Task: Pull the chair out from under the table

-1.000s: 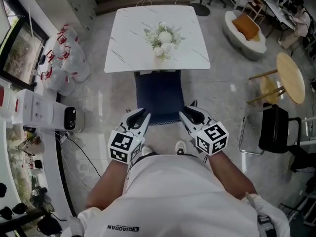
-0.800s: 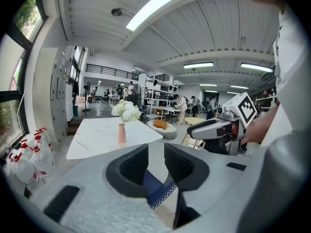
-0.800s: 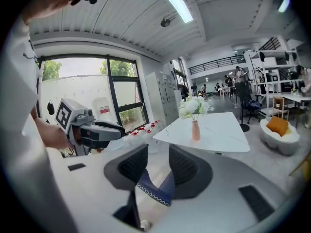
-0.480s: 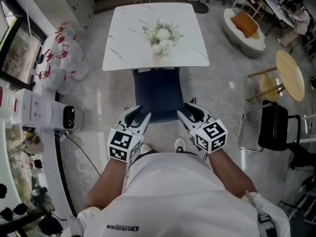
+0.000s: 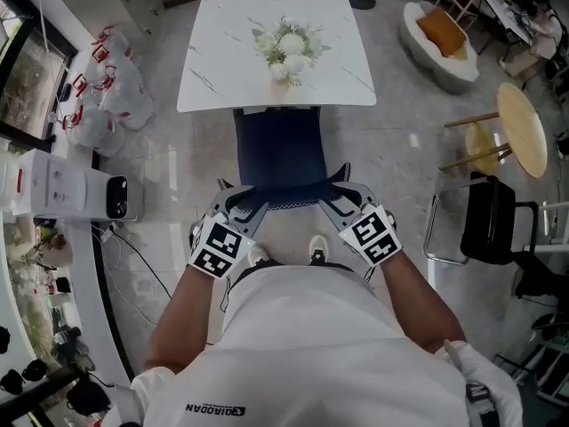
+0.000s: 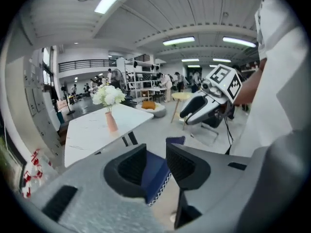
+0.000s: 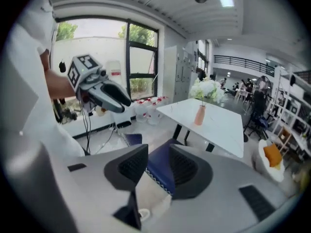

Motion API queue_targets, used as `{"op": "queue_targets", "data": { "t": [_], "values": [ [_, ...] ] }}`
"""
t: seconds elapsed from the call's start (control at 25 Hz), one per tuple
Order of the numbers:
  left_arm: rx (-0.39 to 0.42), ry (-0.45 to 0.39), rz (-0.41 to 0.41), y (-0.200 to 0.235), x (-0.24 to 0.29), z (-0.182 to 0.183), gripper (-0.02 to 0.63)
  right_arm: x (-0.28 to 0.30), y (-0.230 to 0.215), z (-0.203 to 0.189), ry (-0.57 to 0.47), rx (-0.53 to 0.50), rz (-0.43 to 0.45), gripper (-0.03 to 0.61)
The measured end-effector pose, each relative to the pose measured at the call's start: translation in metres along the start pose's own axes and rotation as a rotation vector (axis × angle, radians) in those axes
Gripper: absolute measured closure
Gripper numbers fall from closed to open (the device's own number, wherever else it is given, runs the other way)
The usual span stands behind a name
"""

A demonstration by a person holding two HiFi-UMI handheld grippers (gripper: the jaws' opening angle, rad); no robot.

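Legend: Since the earlier frame the left gripper (image 5: 244, 206) and the right gripper (image 5: 342, 201) have sunk onto the top edge of the chair (image 5: 283, 154), one at each end of its backrest. Both pairs of jaws widened in that time and have just eased slightly closer.

Reader: Do they grip it?

Legend: No. Each gripper view shows the blue backrest standing between the jaws. The pads are released, not clamped on it.

Reader: Where does the chair stand?

Legend: On a pale, glossy stone floor (image 5: 404, 163), with the far end of its seat tucked under the white marble-patterned table (image 5: 222, 69). Beyond the chair, a vase of white flowers (image 5: 286, 47) stands on the tabletop.

Reader: And the room around it?

Legend: On the chair's left-gripper side lie white bags (image 5: 102, 96) with red print, and nearer the person a white unit (image 5: 62, 185). On its right-gripper side, all well apart from it, stand a black chair (image 5: 493, 229), a round wooden table (image 5: 523, 136) and a cream armchair (image 5: 440, 43) with an orange cushion.

Reader: What is concealed?

Legend: The chair's legs cannot be made out. The tabletop covers the seat's far end. The person's torso (image 5: 311, 345) hides much of the floor behind the chair.

Reader: Clearance?

Legend: Bare floor flanks the chair on both sides. Behind the backrest only a narrow strip shows before the person's shoes (image 5: 317, 249).
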State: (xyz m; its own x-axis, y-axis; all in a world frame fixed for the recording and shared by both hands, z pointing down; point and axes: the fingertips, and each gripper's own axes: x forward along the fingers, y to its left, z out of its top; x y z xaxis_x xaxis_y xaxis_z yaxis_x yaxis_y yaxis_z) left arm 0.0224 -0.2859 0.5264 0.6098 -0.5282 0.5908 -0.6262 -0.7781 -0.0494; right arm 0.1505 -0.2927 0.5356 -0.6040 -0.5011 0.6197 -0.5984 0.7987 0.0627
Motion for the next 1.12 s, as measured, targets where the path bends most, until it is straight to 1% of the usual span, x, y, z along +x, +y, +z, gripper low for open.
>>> {"op": "queue_targets", "data": {
  "t": [0.16, 0.24, 0.36, 0.48, 0.56, 0.8, 0.88, 0.96, 1.04, 1.12],
  "values": [
    [0.201, 0.214, -0.046, -0.012, 0.022, -0.052, 0.479, 0.019, 0.007, -0.042, 0.194, -0.211, 0.015, 0.435],
    [0.248, 0.285, -0.074, -0.016, 0.032, -0.074, 0.479, 0.031, 0.011, -0.060, 0.260, -0.282, 0.031, 0.431],
    [0.263, 0.357, -0.102, -0.019, 0.048, -0.100, 0.477, 0.049, 0.014, -0.082, 0.333, -0.363, 0.060, 0.428],
    [0.299, 0.414, -0.115, -0.021, 0.064, -0.120, 0.474, 0.065, 0.012, -0.097, 0.386, -0.439, 0.069, 0.425],
    [0.308, 0.433, -0.118, -0.020, 0.074, -0.129, 0.474, 0.074, 0.010, -0.103, 0.411, -0.471, 0.071, 0.422],
    [0.298, 0.481, -0.140, -0.020, 0.098, -0.148, 0.462, 0.097, 0.007, -0.121, 0.488, -0.565, 0.089, 0.396],
    [0.305, 0.498, -0.143, -0.021, 0.104, -0.155, 0.453, 0.103, 0.009, -0.126, 0.498, -0.577, 0.100, 0.392],
    [0.292, 0.509, -0.138, -0.019, 0.110, -0.162, 0.449, 0.109, 0.010, -0.132, 0.509, -0.575, 0.115, 0.390],
    [0.273, 0.516, -0.125, -0.017, 0.115, -0.167, 0.435, 0.115, 0.011, -0.138, 0.519, -0.573, 0.124, 0.391],
    [0.286, 0.539, -0.102, -0.013, 0.120, -0.172, 0.433, 0.120, 0.010, -0.144, 0.517, -0.579, 0.119, 0.379]
  ]
}}
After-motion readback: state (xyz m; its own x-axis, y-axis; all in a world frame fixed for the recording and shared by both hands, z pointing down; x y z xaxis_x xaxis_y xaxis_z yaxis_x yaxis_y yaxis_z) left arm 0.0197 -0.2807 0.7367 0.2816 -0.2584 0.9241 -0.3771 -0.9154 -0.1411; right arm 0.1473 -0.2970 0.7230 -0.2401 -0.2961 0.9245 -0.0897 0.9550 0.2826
